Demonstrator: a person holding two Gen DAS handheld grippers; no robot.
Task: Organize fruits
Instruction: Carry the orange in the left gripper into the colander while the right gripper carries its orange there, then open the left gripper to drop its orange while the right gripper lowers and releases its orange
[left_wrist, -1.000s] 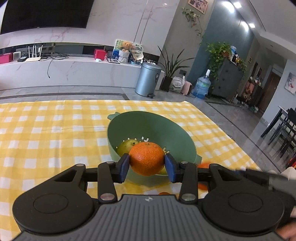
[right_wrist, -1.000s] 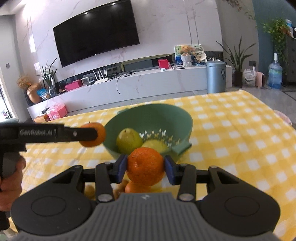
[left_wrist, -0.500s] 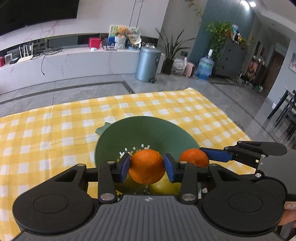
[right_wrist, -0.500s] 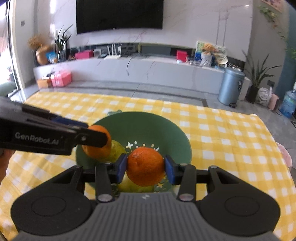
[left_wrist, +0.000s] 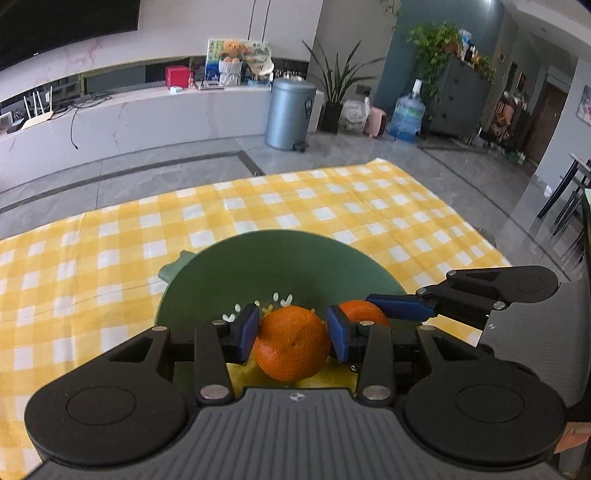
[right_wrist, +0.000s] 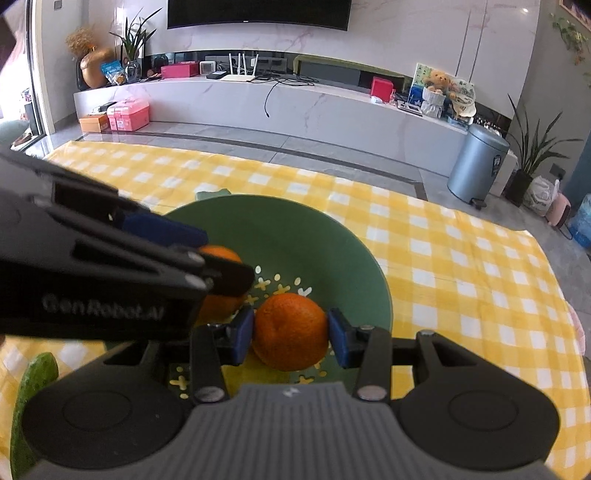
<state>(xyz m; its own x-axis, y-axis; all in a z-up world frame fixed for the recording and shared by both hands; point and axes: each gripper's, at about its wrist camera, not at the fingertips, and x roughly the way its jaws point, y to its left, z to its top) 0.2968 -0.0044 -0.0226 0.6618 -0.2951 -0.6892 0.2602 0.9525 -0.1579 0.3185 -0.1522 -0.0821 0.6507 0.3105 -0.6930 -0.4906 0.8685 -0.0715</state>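
Orange fills the gap between my left gripper's (left_wrist: 291, 334) blue pads: a mandarin (left_wrist: 291, 347) sits there with the pads just beginning to ease apart, though they touch its sides for now. My right gripper (right_wrist: 291, 336) is clamped on a second mandarin (right_wrist: 290, 331), both pads pressed flat against its skin. Both fruits hang over the inside of the green colander bowl (left_wrist: 280, 266), and beneath them I glimpse something yellow lying at its bottom, too hidden by my fingers to name. In the left wrist view the right gripper reaches in from the side, its fruit just beside mine; in the right wrist view the left gripper crosses low from the other side. Off the bowl's near edge, a green fruit (right_wrist: 33, 398) lies on the yellow checked tablecloth (right_wrist: 461, 266), not yet gathered. Beyond the table stand a grey pedal bin (left_wrist: 290, 110) and a long marble console (right_wrist: 295, 107) against the wall. I judge this to be the drop-off step: both mandarins are over the bowl and need only be let go. The next move calls for opening each pair of jaws low enough that the fruits settle without bouncing out, and keeping my two grippers from knocking together, since they are close.
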